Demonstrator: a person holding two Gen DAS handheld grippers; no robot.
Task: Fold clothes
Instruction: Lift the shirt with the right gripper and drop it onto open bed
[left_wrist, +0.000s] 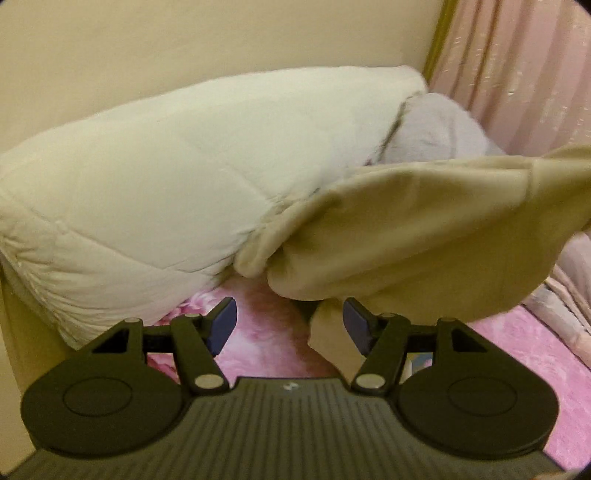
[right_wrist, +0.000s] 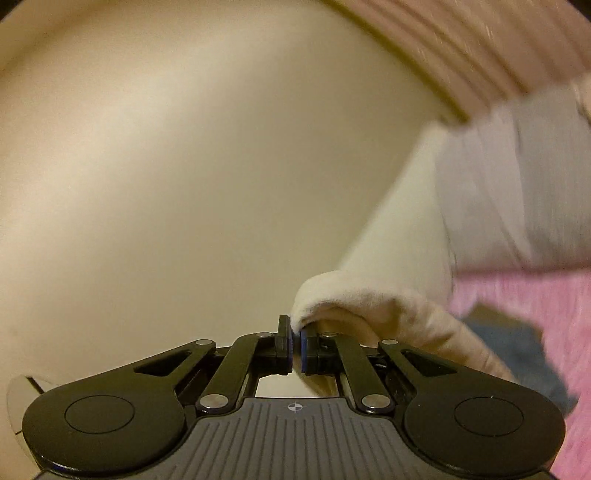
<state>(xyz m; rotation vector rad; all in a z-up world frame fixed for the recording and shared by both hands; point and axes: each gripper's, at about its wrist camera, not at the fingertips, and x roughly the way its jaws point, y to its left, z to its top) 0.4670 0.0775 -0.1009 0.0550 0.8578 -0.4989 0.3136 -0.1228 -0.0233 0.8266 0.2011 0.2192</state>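
Right gripper (right_wrist: 293, 350) pinches beige garment (right_wrist: 388, 295) (trailing toward four o'clock); left gripper (left_wrist: 290, 325) spread, empty, over pink blanket (left_wrist: 266, 332)

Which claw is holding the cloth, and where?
The right gripper pinches the beige garment by a bunched edge. The left gripper is open, holding nothing.

- You had no readable words, brand names or numbers in either wrist view.
- Your left gripper (left_wrist: 290, 325) body carried only a small pale mark at its top edge, too blurred to read.
- Your right gripper (right_wrist: 294, 349) body bore a small crosshair sign, with no lettering beside it.
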